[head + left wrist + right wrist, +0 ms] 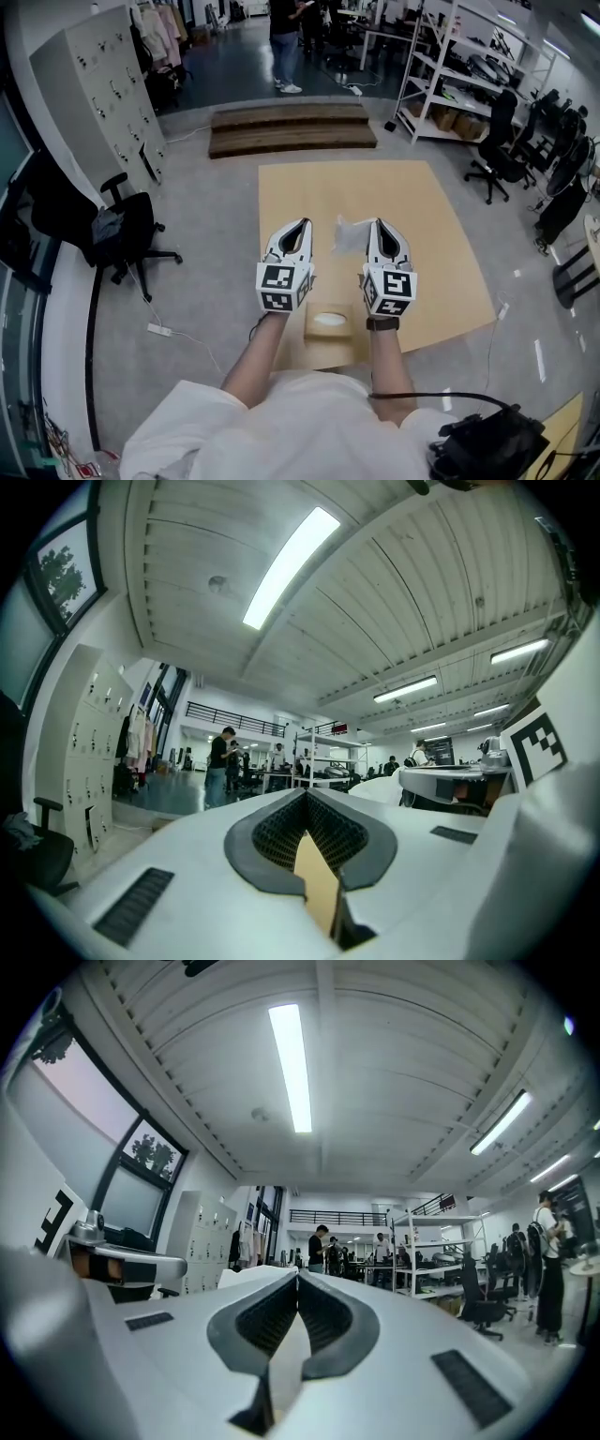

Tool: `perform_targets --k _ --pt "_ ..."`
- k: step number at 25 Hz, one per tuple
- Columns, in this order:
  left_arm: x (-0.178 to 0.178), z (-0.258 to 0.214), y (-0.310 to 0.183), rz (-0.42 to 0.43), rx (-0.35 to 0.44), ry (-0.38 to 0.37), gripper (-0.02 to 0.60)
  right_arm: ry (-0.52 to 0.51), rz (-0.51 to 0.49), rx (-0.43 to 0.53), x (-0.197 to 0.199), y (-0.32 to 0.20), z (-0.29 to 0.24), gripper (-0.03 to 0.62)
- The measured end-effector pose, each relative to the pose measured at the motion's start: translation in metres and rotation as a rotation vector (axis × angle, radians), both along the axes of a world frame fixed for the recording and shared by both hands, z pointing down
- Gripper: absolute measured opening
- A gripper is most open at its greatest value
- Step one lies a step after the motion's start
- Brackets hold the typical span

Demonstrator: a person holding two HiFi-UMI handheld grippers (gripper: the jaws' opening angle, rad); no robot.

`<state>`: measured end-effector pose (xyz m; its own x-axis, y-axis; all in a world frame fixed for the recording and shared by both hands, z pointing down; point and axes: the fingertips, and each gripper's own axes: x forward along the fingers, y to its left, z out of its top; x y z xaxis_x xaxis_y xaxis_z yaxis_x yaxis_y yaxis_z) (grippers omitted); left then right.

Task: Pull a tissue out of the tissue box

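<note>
A brown cardboard tissue box (328,339) with a white oval opening sits just in front of my torso, between and below my two forearms. Both grippers are held up above the floor, pointing away from me. My right gripper (377,223) is shut on a thin white tissue (350,233), which hangs off its tip toward the left; in the right gripper view (298,1274) a pale strip shows between the pads. A hand's width to the left, my left gripper (303,223) has its tips together and holds nothing (305,794).
A large tan board (375,187) covers the floor beneath the grippers. Wooden steps (291,127) lie beyond it. A black office chair (131,234) and lockers (103,84) stand at the left, metal shelves (459,75) and more chairs at the right. A person (284,47) stands far off.
</note>
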<state>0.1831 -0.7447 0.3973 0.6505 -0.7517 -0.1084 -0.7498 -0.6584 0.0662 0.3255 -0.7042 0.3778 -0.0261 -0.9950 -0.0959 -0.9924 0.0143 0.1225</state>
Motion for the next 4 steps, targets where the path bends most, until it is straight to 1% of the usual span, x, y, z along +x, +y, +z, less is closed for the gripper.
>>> perform_targets --k 4 --pt "0.0005 -0.0045 -0.0059 0.005 0.003 0.004 0.001 0.008 0.005 0.005 -0.0002 -0.0057 -0.0058 0.003"
